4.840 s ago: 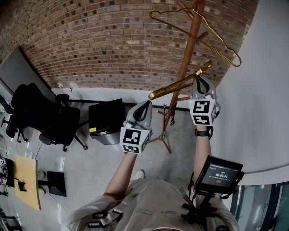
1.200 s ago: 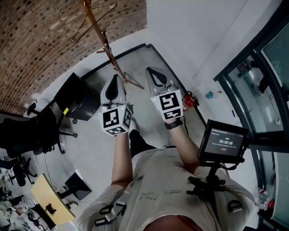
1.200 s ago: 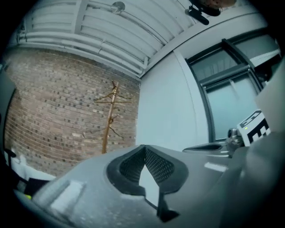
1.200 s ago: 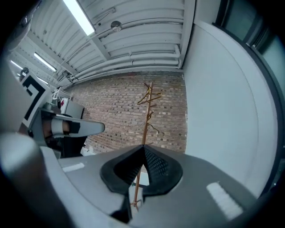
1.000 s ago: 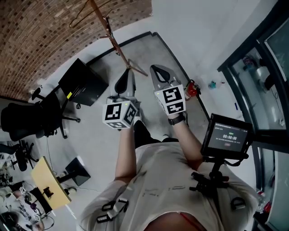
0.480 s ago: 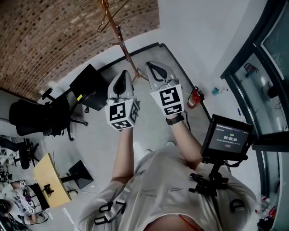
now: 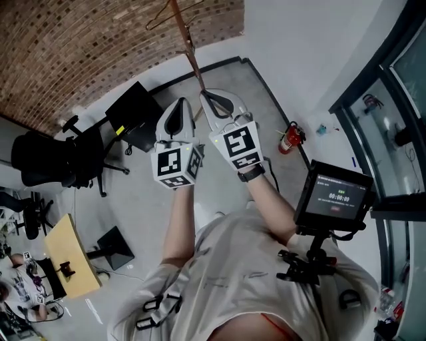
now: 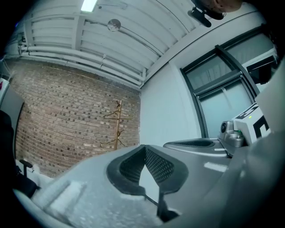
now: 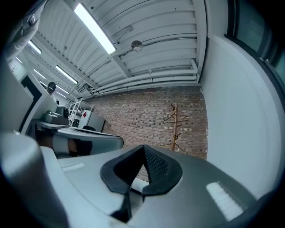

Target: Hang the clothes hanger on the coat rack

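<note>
The wooden coat rack (image 7: 188,46) stands by the brick wall, some way off from me. A thin wire hanger (image 7: 162,14) hangs near its top. In the left gripper view the rack (image 8: 118,127) carries an upper hanger (image 8: 116,116) and a lower one (image 8: 108,143). The right gripper view shows the same rack (image 9: 174,129) with hangers (image 9: 176,118) on its pegs. My left gripper (image 7: 180,114) and right gripper (image 7: 215,104) are held side by side in front of my chest. Both are shut with nothing between the pads, well short of the rack.
A black cabinet (image 7: 136,115) stands left of the rack's base, with a black office chair (image 7: 50,160) further left. A red fire extinguisher (image 7: 291,138) sits by the white wall. A small screen (image 7: 333,197) is mounted at my right. A wooden desk (image 7: 65,264) lies at lower left.
Earlier my right gripper held a gold hanger up at the rack. Now both grippers are empty and lowered, away from the rack, and the view has swung so that the rack sits above them.
</note>
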Tool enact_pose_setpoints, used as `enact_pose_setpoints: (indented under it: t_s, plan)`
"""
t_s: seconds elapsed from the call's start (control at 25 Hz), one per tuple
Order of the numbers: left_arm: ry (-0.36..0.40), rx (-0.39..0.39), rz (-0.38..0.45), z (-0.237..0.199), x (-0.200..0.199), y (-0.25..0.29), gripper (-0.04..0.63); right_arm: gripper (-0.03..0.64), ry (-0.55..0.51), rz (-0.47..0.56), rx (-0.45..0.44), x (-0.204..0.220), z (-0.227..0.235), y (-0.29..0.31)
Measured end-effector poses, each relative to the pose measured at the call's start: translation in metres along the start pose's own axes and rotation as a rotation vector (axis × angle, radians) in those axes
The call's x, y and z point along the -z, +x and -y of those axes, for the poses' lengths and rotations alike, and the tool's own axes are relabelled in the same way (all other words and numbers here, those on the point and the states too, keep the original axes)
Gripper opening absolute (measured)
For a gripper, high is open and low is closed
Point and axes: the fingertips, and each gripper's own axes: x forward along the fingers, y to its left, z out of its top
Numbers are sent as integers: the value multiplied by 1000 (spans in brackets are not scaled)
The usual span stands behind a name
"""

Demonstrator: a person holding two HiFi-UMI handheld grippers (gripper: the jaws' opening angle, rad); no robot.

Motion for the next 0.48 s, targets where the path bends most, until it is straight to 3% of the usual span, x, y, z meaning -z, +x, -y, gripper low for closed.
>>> enact_pose_setpoints:
  t_s: [0.48]
  plan:
    - [-14,70,-22,12,13,-7,0,3,1,-33,43,13,-2,-12]
